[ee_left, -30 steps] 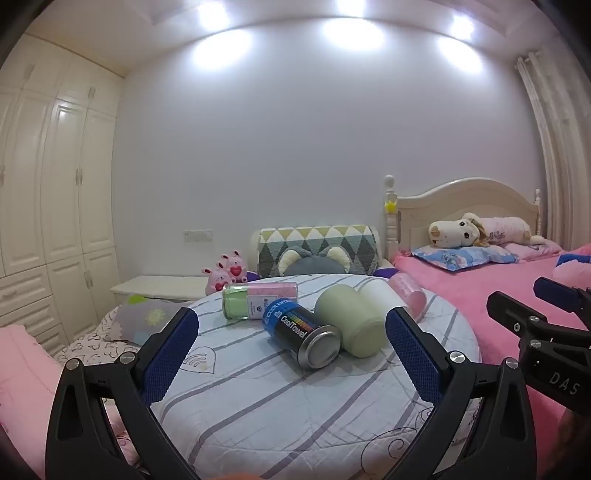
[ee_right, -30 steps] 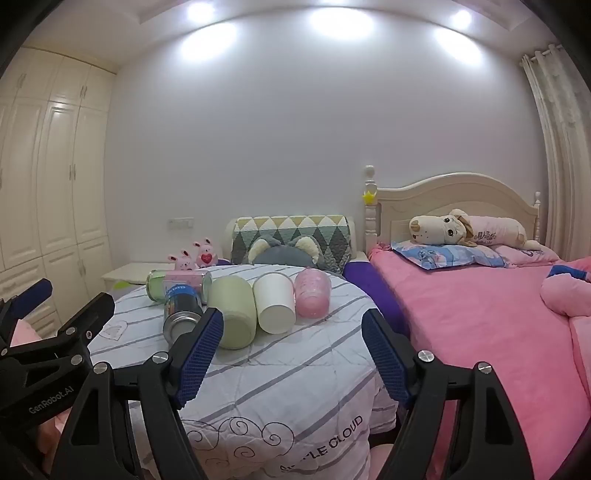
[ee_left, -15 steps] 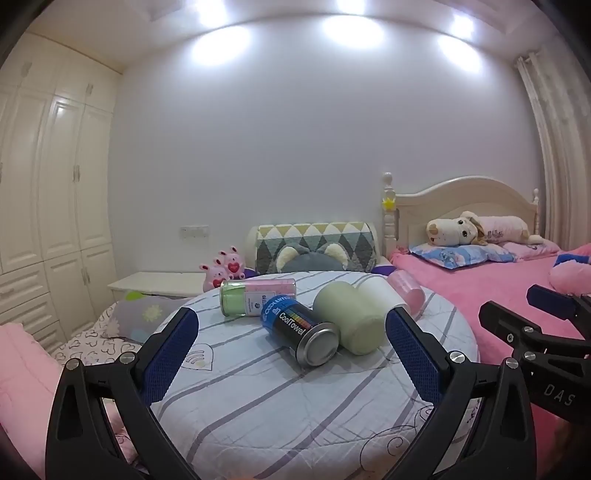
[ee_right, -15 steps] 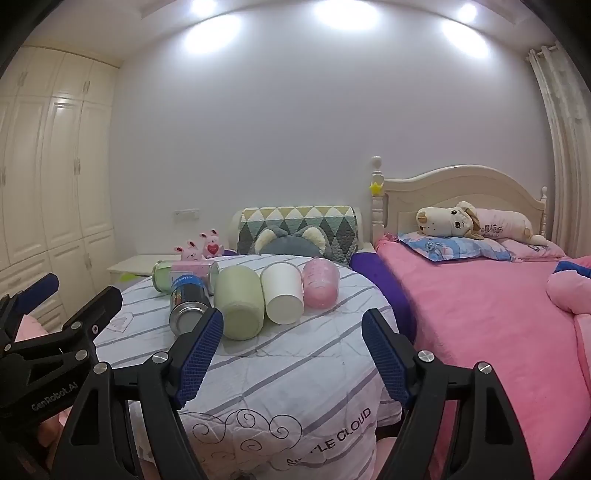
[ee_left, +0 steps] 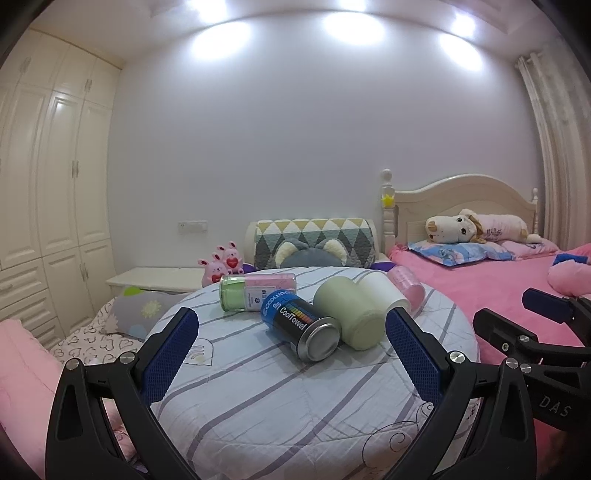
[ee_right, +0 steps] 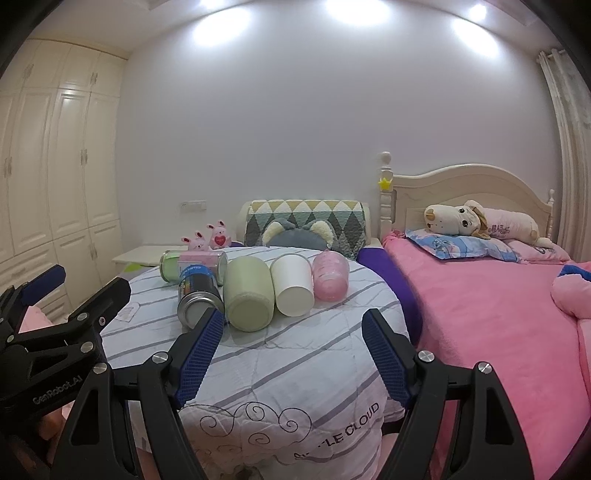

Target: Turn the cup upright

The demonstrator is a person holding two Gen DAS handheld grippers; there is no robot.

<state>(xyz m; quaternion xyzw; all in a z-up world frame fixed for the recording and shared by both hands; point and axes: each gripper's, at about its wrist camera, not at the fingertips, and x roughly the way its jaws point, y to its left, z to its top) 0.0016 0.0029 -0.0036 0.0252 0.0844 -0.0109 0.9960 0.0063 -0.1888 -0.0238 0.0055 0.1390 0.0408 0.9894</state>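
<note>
Pale green cup (ee_right: pixel 248 297), white cup (ee_right: pixel 292 284) and translucent pink cup (ee_right: pixel 330 276) lie on the table's white quilt with grey-lavender stripes (ee_right: pixel 295 354). The can (ee_left: pixel 301 324) is blue and black with rainbow bars. Pink bedspread (ee_right: pixel 491 314); both claws carry blue pads (ee_left: pixel 168 356).

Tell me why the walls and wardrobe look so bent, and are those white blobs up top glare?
Left wrist view: fisheye lens bows the wardrobe and curtain; black corners are the lens rim. Ceiling lights blow out white. Right wrist view: same bending and blown-out lights; the cups look sharp, under soft, even lighting.
</note>
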